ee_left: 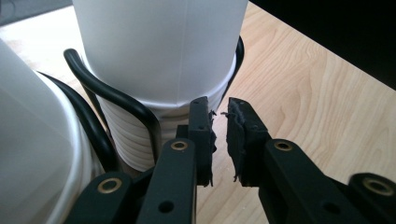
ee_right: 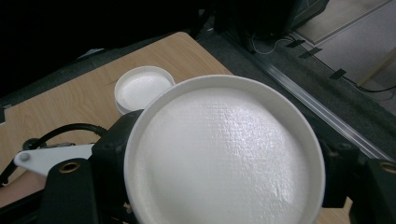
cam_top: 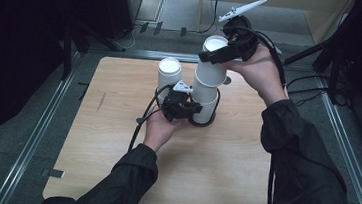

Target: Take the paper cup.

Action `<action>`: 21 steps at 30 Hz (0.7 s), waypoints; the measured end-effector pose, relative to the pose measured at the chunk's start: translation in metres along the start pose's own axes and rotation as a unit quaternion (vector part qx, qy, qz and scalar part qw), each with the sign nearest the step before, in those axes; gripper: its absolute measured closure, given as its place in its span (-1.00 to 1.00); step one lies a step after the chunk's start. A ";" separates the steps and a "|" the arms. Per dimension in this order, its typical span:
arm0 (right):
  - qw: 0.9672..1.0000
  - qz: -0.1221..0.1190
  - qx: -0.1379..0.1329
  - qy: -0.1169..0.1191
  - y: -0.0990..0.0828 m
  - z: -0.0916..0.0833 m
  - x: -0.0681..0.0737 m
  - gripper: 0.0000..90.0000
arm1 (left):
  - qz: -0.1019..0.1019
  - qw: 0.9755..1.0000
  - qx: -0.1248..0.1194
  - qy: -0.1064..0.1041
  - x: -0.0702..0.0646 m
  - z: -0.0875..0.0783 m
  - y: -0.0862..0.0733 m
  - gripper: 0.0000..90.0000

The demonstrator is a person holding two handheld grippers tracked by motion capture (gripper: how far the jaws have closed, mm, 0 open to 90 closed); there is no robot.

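A stack of upturned white paper cups point(cam_top: 204, 103) stands in a black wire holder point(cam_top: 202, 123) at the middle of the wooden table point(cam_top: 115, 141). My right gripper point(cam_top: 221, 55) is shut on the top cup point(cam_top: 211, 72), raised above the stack with its lower end still over it. In the right gripper view that cup's round base point(ee_right: 224, 154) sits between the two jaws. My left gripper point(cam_top: 194, 113) rests low at the stack's near left side. Its jaws point(ee_left: 220, 135) stand a narrow gap apart, with nothing between them, right by the ribbed rims point(ee_left: 130, 140) and the holder wire point(ee_left: 116, 100).
A second upturned white cup stack point(cam_top: 169, 72) stands just left of the holder, close to my left hand, and appears as well in the right gripper view point(ee_right: 142, 88). Bare table lies toward the front and left. A metal rail point(cam_top: 35, 133) borders the table's left side.
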State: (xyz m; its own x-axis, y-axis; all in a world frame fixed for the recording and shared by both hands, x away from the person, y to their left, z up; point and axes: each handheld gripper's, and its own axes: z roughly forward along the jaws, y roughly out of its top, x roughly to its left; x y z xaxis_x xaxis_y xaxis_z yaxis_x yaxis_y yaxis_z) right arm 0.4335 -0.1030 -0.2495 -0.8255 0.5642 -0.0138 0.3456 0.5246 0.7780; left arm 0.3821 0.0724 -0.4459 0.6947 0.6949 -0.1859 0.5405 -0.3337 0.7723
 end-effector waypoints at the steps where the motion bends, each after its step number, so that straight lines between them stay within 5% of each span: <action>1: 1.000 0.001 -0.001 0.001 0.001 -0.004 0.001 -0.44 | 0.000 1.000 0.004 -0.001 0.000 0.000 0.000 0.75; 10: 1.000 -0.004 0.007 0.024 -0.011 -0.033 0.013 -0.44 | 0.014 0.999 0.028 -0.027 -0.003 -0.008 -0.004 0.52; 13: 0.999 -0.012 0.008 0.032 -0.022 -0.039 0.018 -0.44 | 0.005 0.998 0.022 -0.052 -0.002 -0.014 -0.007 0.43; 21: 0.998 -0.022 0.013 0.049 -0.059 -0.039 0.032 -0.44 | 0.024 0.996 0.025 -0.083 -0.004 -0.027 -0.014 0.15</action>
State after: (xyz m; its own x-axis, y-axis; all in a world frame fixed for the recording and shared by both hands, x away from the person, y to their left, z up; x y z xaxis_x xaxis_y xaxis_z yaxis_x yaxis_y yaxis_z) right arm 0.3696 -0.1413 -0.2711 -0.8794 0.4759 0.0146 0.3183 0.5646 0.7615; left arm 0.3589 0.0913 -0.4396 0.7871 0.5636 -0.2507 0.5245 -0.3978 0.7527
